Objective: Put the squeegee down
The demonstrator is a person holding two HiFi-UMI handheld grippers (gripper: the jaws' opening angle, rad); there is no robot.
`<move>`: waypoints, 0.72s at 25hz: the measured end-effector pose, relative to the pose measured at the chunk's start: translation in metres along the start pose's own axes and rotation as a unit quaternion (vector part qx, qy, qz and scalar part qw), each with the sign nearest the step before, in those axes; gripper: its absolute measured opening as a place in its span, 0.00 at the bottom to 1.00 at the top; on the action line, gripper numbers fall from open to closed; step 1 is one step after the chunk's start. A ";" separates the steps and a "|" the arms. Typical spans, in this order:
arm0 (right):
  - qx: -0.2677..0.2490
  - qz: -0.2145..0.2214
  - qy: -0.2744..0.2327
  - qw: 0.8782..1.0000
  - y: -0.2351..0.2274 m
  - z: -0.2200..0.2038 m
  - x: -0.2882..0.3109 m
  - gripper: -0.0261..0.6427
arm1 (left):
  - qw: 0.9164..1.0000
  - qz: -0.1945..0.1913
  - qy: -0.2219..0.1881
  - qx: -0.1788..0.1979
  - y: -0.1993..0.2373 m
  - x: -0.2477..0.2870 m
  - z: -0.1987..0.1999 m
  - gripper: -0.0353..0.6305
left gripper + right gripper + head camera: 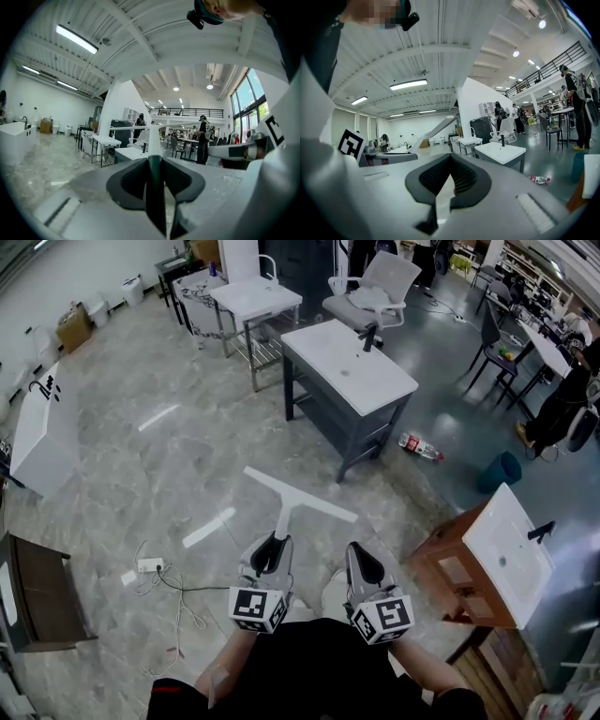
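Observation:
The squeegee (pixel 298 495) is white, with a long T-shaped blade and a straight handle. My left gripper (pixel 272 557) is shut on that handle, holding it out over the marble floor with the blade well off the ground. In the left gripper view the handle (pixel 153 146) runs up between the dark pads of the left gripper (pixel 154 163) and the blade (pixel 131 127) lies across the top. My right gripper (pixel 362 563) hangs beside it, shut with nothing in it. In the right gripper view the right gripper (pixel 450 158) has its pads meeting at the tip, and the squeegee blade (pixel 436 129) slants across at the left.
Ahead stands a grey cabinet with a white sink top (pixel 347 367), and beyond it a white table (pixel 255 298) and an office chair (pixel 375 292). A plastic bottle (pixel 419 446) lies on the floor. A wooden sink cabinet (pixel 487 563) stands at right, a power strip with cable (pixel 150 566) at left.

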State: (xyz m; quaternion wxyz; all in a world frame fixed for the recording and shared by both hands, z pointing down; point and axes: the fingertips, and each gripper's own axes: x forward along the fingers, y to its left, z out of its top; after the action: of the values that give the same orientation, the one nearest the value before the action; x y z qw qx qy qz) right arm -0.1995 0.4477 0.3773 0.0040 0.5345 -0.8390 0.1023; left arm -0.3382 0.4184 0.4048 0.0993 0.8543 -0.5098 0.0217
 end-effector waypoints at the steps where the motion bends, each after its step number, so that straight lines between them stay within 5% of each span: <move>1: -0.001 0.001 0.001 1.000 0.000 0.000 0.003 0.04 | 1.000 0.002 0.000 -0.002 0.002 0.002 0.000 0.21; 18: 0.026 -0.006 0.017 0.999 -0.080 -0.001 0.092 0.04 | 0.999 0.025 0.027 0.012 0.035 0.102 0.002 0.21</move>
State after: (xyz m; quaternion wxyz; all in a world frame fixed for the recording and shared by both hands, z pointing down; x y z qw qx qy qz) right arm -0.1675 0.3329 0.4023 0.0043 0.5378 -0.8325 0.1333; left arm -0.3203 0.3137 0.4223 0.1019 0.8418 -0.5275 0.0529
